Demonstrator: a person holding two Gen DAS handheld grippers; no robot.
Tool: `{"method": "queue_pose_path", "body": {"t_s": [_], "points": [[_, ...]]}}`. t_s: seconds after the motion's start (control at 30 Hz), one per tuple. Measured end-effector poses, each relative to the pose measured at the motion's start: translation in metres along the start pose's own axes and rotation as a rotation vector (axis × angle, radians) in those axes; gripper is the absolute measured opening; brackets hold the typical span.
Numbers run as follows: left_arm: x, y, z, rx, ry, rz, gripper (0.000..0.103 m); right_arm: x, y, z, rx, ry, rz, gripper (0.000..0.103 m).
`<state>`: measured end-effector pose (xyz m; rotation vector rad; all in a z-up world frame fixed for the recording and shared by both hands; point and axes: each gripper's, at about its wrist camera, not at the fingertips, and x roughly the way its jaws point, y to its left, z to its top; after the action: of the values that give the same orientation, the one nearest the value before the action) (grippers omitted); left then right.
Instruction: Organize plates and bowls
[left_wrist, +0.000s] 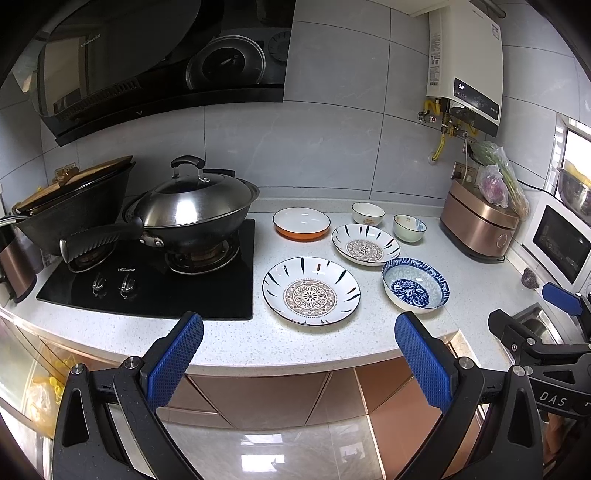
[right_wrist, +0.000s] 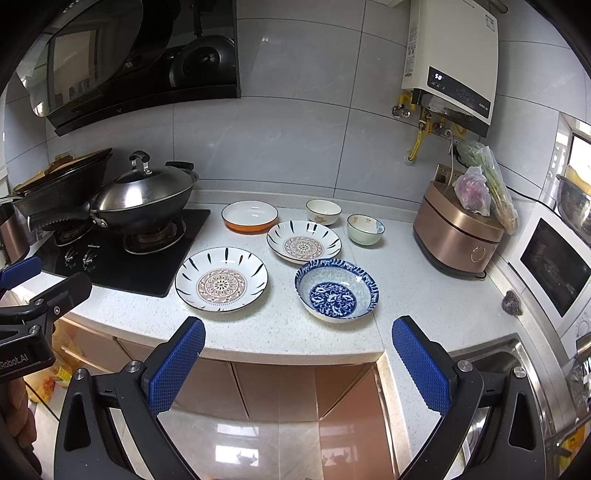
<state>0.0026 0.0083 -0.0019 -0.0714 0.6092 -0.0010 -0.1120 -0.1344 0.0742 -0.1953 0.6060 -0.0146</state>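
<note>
With both our left gripper and right gripper spread empty, pinching the near mandala-patterned ceramic plate by its thin glazed rim risks slipping.

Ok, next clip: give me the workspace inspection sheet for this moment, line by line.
Surface: speckled white countertop, dry-looking, with dishes spread out on it.
Job's things: near patterned plate, far patterned plate, orange-rimmed dish, blue floral bowl, white bowl, pale green bowl; all apart, none stacked.
Clutter: lidded wok and second pan on the black hob; bagged vegetables on the rice cooker.
Grippers: left tool and right tool both open, empty, short of the counter edge.
Cables: black cord behind the cooker.
Surroundings: water heater, microwave, sink, range hood.
</note>
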Motion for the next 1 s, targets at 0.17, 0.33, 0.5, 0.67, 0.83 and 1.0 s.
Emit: {"method": "queue_pose_path", "body": {"t_s": [0.17, 0.33, 0.5, 0.67, 0.83, 1.0], "points": [[0.002, 0.004, 0.003, 0.001, -0.002, -0.011, 0.102, -0.001, 0.002, -0.001, 0.003, -0.006, -0.011, 0.103], [0.004, 0.008, 0.004, 0.006, -0.001, -0.018, 0.102, 0.003, 0.006, 0.000, 0.009, -0.003, -0.018, 0.103], [0.008, 0.013, 0.005, 0.008, 0.003, -0.022, 0.102, 0.005, 0.008, 0.001, 0.010, -0.001, -0.018, 0.103], [0.010, 0.015, 0.005, 0.009, 0.002, -0.023, 0.102, 0.008, 0.012, 0.004, 0.013, -0.002, -0.024, 0.103], [0.013, 0.026, 0.008, 0.013, -0.007, -0.035, 0.102, 0.013, 0.021, 0.009, 0.019, -0.009, -0.038, 0.103], [0.018, 0.039, 0.011, 0.015, -0.018, -0.052, 0.102, 0.017, 0.034, 0.011, 0.021, -0.018, -0.059, 0.103]]}}
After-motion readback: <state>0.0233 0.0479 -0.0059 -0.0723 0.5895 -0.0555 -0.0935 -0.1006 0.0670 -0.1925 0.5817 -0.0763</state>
